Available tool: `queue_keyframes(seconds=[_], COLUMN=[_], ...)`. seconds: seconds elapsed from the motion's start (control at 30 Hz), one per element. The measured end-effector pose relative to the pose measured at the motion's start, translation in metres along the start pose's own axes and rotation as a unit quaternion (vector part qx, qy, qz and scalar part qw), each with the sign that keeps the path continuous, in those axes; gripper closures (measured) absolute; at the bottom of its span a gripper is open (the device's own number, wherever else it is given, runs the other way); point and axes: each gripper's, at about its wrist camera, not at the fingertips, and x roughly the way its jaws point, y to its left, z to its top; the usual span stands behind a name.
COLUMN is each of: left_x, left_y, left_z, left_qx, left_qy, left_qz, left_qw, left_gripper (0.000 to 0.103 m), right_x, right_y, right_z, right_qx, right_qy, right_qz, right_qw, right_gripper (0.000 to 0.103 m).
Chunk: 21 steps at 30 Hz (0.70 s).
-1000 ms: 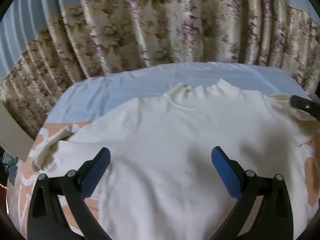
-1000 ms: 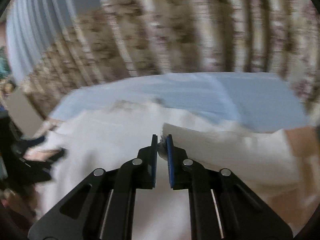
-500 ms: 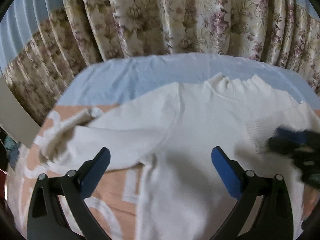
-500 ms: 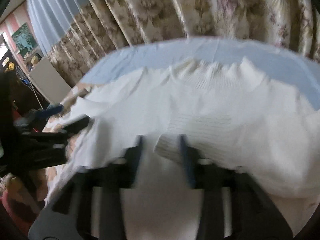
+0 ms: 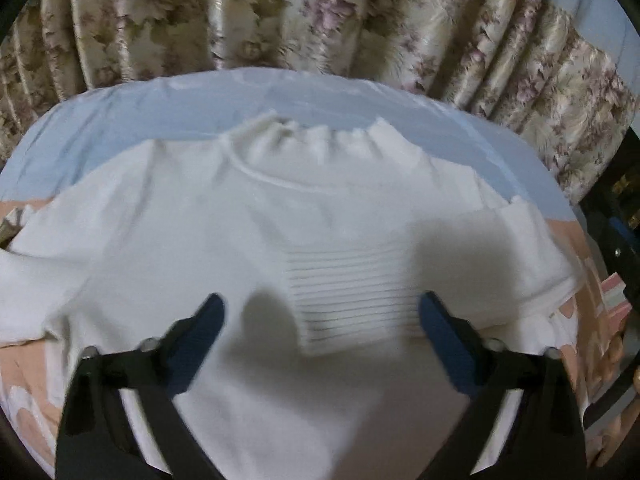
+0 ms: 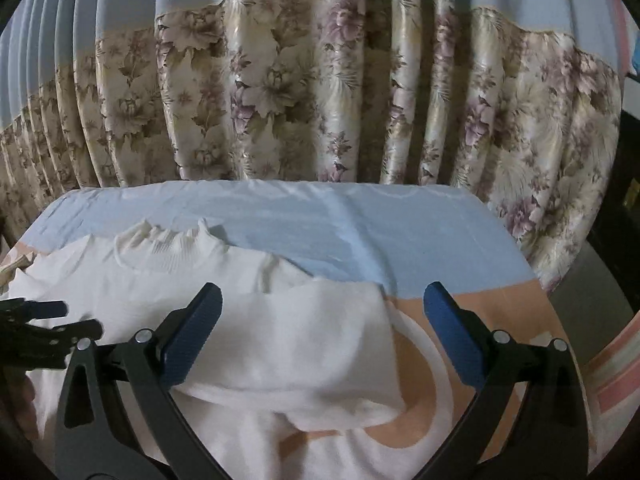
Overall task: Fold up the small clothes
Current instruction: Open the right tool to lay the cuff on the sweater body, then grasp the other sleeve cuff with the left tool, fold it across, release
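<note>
**White sweater flat on the bed, both sets of jaws standing wide above it**

A white sweater (image 5: 320,216) lies spread on a bed (image 6: 360,232) covered in pale blue cloth at the far end and a peach and white pattern nearer the cameras. Its ruffled collar (image 5: 320,140) points toward the flowered curtain (image 6: 320,100) behind the bed. One sleeve has been laid across the chest, and its ribbed cuff (image 5: 352,304) rests on the body of the garment.

The left gripper (image 5: 320,316) hangs over the middle of the sweater. Its jaws have just been closing a little, yet they stand wide, and the ribbed cuff lies between the blue pads in the left wrist view, nearer the right-hand pad. The pads do not press on it; the picture is blurred, so whether a tip brushes the knit cannot be told.

The right gripper (image 6: 320,312) is over the sweater's edge, where the folded sleeve (image 6: 312,344) forms a thick roll. Its jaws have just been opening and now stand at full spread, gripping nothing. The folded sleeve lies between and below the pads, with the left-hand pad over white knit and the right-hand pad over the peach bedcover.

In the right wrist view the left gripper shows at the left edge, over the sweater's chest.
</note>
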Motion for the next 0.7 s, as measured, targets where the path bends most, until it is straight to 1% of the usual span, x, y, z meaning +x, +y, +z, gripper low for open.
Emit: queue_keyframes(seconds=[0.03,0.07,0.13,0.2,0.23,0.27,0.33,0.4,0.5,0.57,0.6,0.67,0.7], left_x=[0.006,0.013,0.017,0.017,0.017,0.015,0.01,0.004,-0.009,-0.021,-0.025,-0.027,-0.029], left_y=[-0.008,-0.015,-0.026,-0.035,-0.037,-0.039,-0.039,-0.038,-0.026,-0.007,0.007,0.027,0.038], left_z=[0.001,0.001,0.002,0.002,0.003,0.003,0.001,0.0,0.003,0.006,0.007,0.006,0.004], left_qx=[0.015,0.027,0.05,0.067,0.071,0.078,0.089,0.1,0.105,0.098,0.096,0.092,0.086], left_qy=[0.009,0.019,0.014,0.012,0.01,0.005,-0.007,-0.022,-0.049,-0.07,-0.071,-0.063,-0.06], left_qz=[0.003,0.011,0.037,0.044,0.048,0.053,0.053,0.061,0.081,0.109,0.128,0.149,0.156], left_qw=[0.9998,0.9994,0.998,0.9967,0.9963,0.9956,0.9946,0.9929,0.99,0.9868,0.9846,0.9825,0.9822], left_gripper=[0.039,0.047,0.047,0.052,0.061,0.077,0.079,0.08,0.081,0.081,0.081,0.081,0.081], right_x=[0.001,-0.001,0.001,0.0,0.0,0.0,0.002,0.004,0.006,0.008,0.01,0.018,0.023], right_y=[-0.002,-0.005,-0.008,-0.014,-0.017,-0.019,-0.024,-0.029,-0.034,-0.036,-0.036,-0.032,-0.029], right_z=[-0.004,-0.007,-0.013,-0.022,-0.023,-0.022,-0.023,-0.023,-0.02,-0.017,-0.016,-0.014,-0.014], right_qx=[-0.006,-0.009,-0.009,0.006,0.012,0.017,0.025,0.036,0.056,0.068,0.073,0.082,0.081], right_qy=[0.006,0.011,0.023,0.032,0.034,0.037,0.047,0.054,0.067,0.077,0.082,0.102,0.11], right_qz=[-0.005,-0.008,-0.019,-0.008,-0.004,0.0,0.006,0.022,0.052,0.071,0.078,0.105,0.113], right_qw=[1.0,1.0,1.0,0.999,0.999,0.999,0.999,0.998,0.995,0.992,0.991,0.986,0.984], right_gripper=[0.003,0.003,0.012,0.015,0.016,0.017,0.019,0.019,0.019,0.019,0.02,0.027,0.033])
